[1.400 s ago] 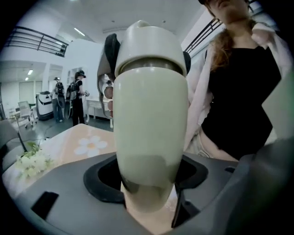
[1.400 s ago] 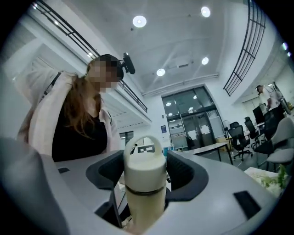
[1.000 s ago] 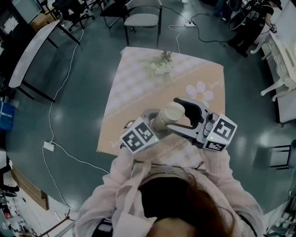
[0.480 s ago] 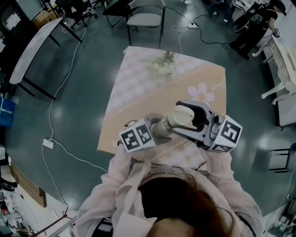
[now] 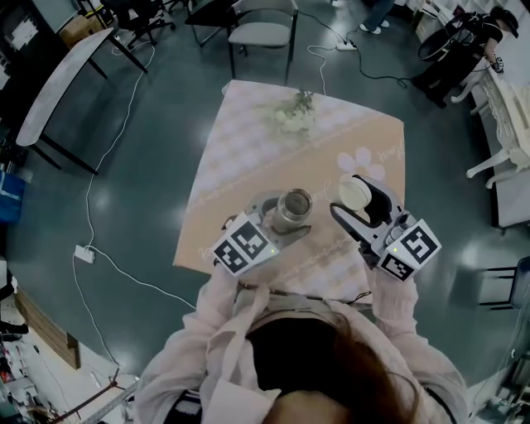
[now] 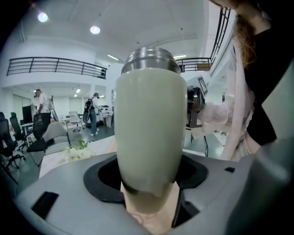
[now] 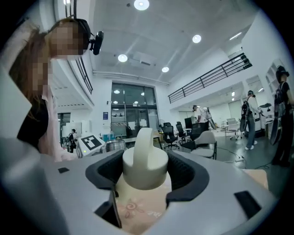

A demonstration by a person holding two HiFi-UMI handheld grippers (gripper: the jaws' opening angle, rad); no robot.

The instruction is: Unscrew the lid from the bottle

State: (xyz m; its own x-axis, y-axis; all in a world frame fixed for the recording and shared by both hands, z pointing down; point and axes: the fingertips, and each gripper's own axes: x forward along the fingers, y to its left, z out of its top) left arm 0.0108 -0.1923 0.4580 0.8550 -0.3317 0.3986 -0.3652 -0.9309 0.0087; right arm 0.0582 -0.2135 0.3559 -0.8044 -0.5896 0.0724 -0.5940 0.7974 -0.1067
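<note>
I see a glossy dark teal floor [image 5: 149, 166] under a peach checked table [image 5: 240, 149]. Grey chair [image 5: 261, 33] beyond it, long grey table [image 5: 58, 91] left, white furniture [image 5: 505, 108] right, power strip [image 5: 86, 253] on the floor. White walls [image 6: 64, 92], balcony railing [image 6: 55, 66], round ceiling lights [image 7: 141, 4], office chairs [image 7: 172, 133] behind.

1. The head view is dim and bluish. The floor [image 5: 141, 141] carries pale, smeared reflections of overhead lamps, and straight lines bend strongly toward the frame's edges.
2. The left gripper view is bright. Round ceiling lights [image 6: 95, 30] blow out to white, and the bottle [image 6: 149, 124], close to the lens, looks soft at its near end.
3. The right gripper view is evenly lit by downlights [image 7: 141, 4]. The lid [image 7: 144, 163] perhaps throws a faint shadow beneath itself. Black vignetting cuts the corners of both gripper views.
</note>
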